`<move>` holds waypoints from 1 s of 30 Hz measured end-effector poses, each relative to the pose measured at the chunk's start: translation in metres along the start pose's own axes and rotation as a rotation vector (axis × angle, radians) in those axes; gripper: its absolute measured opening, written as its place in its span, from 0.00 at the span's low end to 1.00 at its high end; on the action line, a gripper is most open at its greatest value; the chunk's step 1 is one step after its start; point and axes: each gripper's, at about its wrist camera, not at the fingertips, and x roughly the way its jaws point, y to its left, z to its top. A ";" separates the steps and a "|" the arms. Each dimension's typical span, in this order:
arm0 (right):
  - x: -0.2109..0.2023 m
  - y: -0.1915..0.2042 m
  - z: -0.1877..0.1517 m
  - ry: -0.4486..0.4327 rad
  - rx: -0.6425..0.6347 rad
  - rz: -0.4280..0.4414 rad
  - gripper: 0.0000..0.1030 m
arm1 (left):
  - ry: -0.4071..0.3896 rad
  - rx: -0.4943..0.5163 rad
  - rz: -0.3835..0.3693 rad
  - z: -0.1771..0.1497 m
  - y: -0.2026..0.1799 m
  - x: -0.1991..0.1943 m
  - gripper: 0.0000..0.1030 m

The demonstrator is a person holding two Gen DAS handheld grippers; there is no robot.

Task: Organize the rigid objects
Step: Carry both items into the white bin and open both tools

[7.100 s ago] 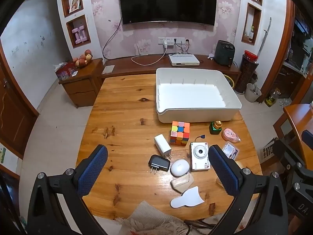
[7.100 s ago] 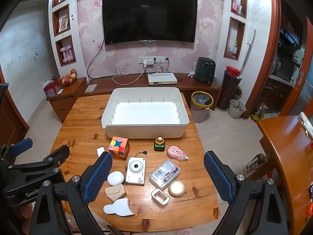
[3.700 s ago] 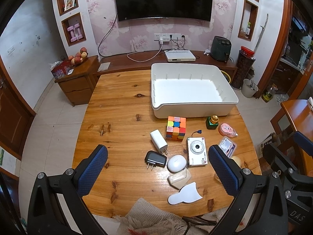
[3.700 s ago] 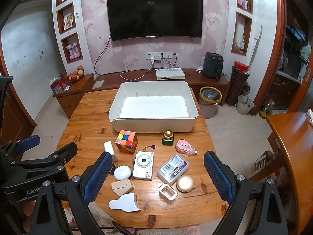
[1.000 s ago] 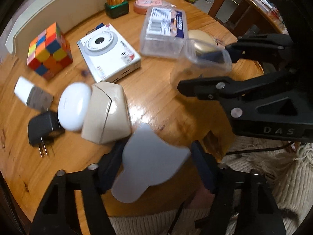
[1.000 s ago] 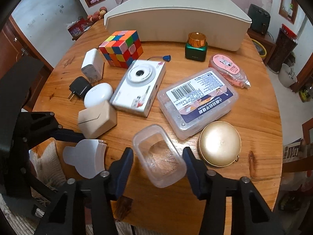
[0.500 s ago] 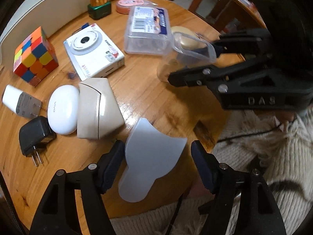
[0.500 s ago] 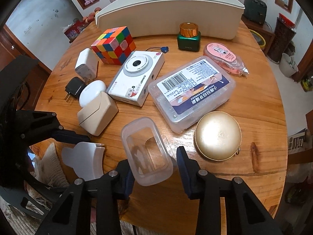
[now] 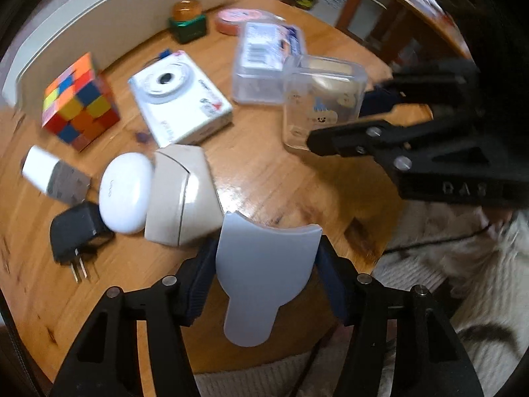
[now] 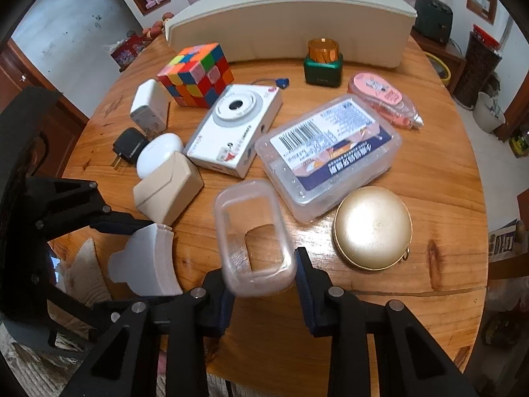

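The left hand-held gripper (image 9: 266, 264) is clamped on the white scoop (image 9: 264, 274), now lifted above the worktop (image 9: 297, 172) edge; half a second ago its fingers stood wider beside it; the right hand-held gripper (image 10: 263, 281) grips the clear tub (image 10: 253, 235), raised higher than before; cube (image 10: 196, 74), camera (image 10: 234, 129) and bin (image 10: 291, 20) are unmoved.

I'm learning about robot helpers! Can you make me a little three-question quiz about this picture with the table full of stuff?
1. True or false: the right gripper holds the Rubik's cube.
2. What does the left gripper grip: A) camera B) flat white scraper C) gold round case?
3. Fill in: the green bottle has a ___ cap.

Key: 1 false, it holds a small clear container; 2 B; 3 gold.
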 end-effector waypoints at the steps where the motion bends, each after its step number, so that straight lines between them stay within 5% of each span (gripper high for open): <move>1: -0.002 0.002 0.001 -0.009 -0.002 -0.003 0.31 | -0.010 -0.014 -0.005 0.001 0.005 -0.007 0.60; 11: -0.053 0.012 0.033 -0.125 -0.021 0.017 0.28 | -0.202 -0.096 0.094 0.037 0.034 -0.108 0.59; 20: -0.119 0.014 0.128 -0.300 -0.048 -0.056 0.28 | -0.342 -0.302 0.210 0.122 0.100 -0.177 0.59; 30: -0.109 -0.014 0.250 -0.353 0.028 -0.192 0.28 | -0.406 -0.531 0.234 0.177 0.188 -0.158 0.59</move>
